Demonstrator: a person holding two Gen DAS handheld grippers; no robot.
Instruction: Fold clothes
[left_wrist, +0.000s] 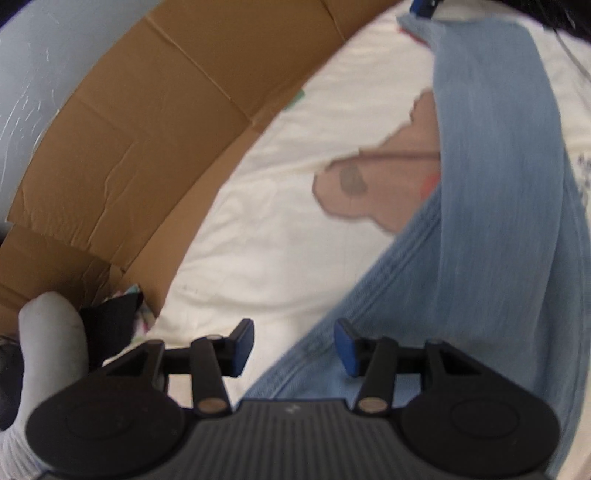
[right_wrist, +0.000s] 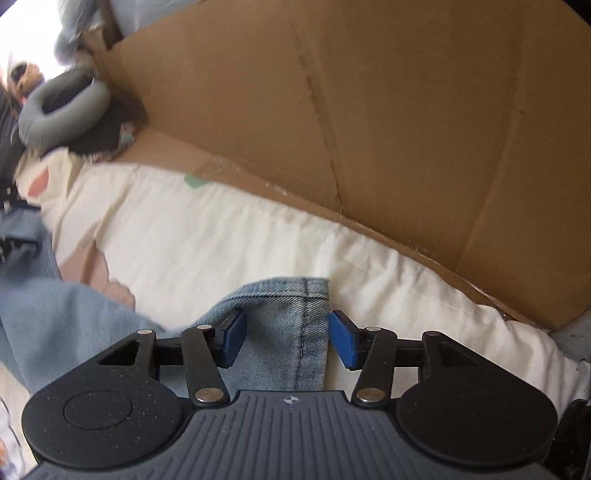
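In the left wrist view the left gripper (left_wrist: 293, 347) sits at the bottom centre with its blue-padded fingers (left_wrist: 243, 345) spread apart and nothing between them. The pale blue jeans (left_wrist: 498, 229) run from the upper right of the frame down to the lower right, lying on a cream bedsheet (left_wrist: 266, 251) printed with a brown animal shape (left_wrist: 384, 177). One seamed edge of the jeans passes just beside the right-hand finger pad. A cardboard sheet (left_wrist: 140, 140) fills the upper left, and a white sock (left_wrist: 51, 343) on a foot shows at the lower left.

In the right wrist view the right gripper (right_wrist: 286, 338) is also at the bottom centre, its fingers (right_wrist: 341, 339) wide open. The hemmed end of a jeans leg (right_wrist: 291, 317) lies flat on the bedsheet between the two pads, apparently touching neither. The leg trails off toward the lower left. Cardboard covers the upper right, and a grey neck pillow (right_wrist: 62, 110) rests in the upper left.
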